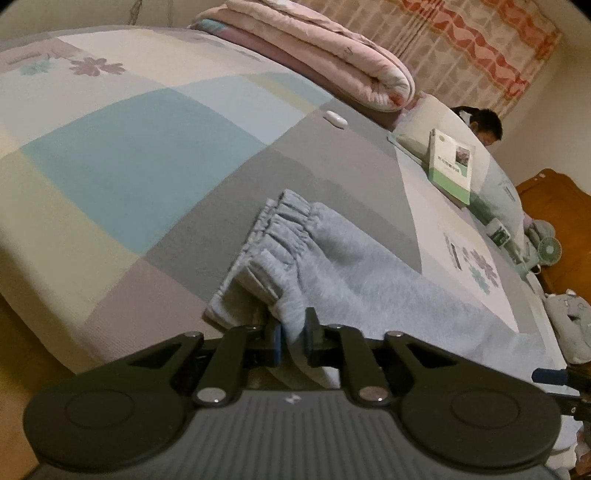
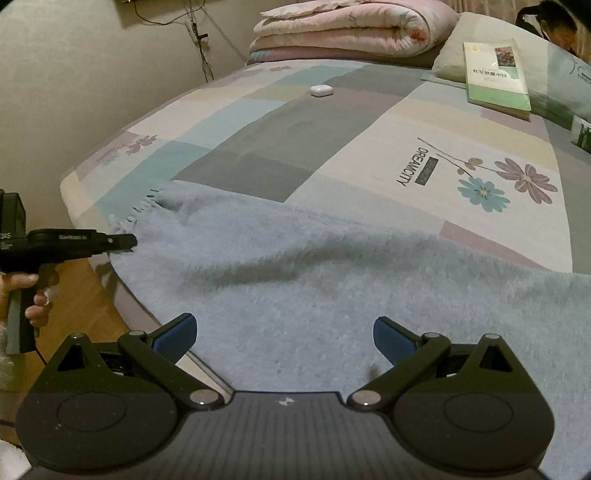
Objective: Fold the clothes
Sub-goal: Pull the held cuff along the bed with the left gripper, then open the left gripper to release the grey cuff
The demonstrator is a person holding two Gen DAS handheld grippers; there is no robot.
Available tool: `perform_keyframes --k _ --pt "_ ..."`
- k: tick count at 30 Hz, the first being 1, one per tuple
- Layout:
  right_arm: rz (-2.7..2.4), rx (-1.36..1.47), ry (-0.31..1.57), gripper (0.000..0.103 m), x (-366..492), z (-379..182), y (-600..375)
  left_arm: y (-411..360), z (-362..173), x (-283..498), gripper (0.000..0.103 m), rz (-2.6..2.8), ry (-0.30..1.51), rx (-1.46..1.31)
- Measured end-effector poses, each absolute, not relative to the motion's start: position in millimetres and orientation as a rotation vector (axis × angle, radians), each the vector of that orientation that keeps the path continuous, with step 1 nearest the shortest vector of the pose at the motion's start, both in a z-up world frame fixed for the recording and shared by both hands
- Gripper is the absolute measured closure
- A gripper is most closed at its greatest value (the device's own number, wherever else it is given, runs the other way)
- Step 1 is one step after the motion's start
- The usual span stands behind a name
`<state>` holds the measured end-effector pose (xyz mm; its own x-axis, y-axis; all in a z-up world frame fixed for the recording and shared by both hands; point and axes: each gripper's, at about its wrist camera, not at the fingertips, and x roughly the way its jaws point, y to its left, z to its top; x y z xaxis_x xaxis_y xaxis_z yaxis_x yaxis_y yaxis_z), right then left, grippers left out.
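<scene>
Right, left gripper (image 1: pixel 293 341) has its jaws nearly closed with a fold of the light blue fleece garment (image 1: pixel 354 280) between the pads, down by the gathered elastic hem (image 1: pixel 280 225). From my left wrist view I read that as a pinch on the fabric (gap is narrow, cloth fills it).

Right gripper (image 2: pixel 285 338) has its jaws wide apart, nothing between them, hovering over the garment's near portion. Whether the pads touch the fleece, I can't tell.

Garment lies spread across the near side of the bed (image 2: pixel 354 122), on the patchwork floral bedspread, with one edge draped over the bed's near edge. In my right wrist view the left gripper comes in from the left, tip at the fringed edge of the fabric, a hand (image 2: pixel 35 295) on its handle.

Further back on the bed: small white case (image 2: pixel 321 90), green-and-white book (image 2: pixel 495 74) leaning on a pillow (image 2: pixel 454 51), folded pink quilt (image 2: pixel 354 33). A person's head shows beyond the pillow.
</scene>
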<state>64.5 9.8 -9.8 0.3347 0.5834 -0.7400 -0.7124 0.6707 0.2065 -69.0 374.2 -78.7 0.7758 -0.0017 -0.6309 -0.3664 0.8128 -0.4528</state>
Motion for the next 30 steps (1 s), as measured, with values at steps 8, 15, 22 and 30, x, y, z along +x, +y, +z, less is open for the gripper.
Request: perform_keyframes --k 8,15,22,30 --pt "0.851 -0.174 0.884 0.0 68 -10 6 361 -37 -84 0.071 0.347 0.631 -0.35" --pt "0.855 -0.156 0.886 0.0 72 -12 3 346 -16 -42 0.064 0.264 0.595 -0.128" --pt "0.842 -0.134 0.893 0.0 79 -15 -3 361 -41 9 0.054 0.234 0.683 -0.059" --pt "0.839 -0.13 0.915 0.0 84 -24 0 373 -60 19 0.064 0.192 0.721 -0.114"
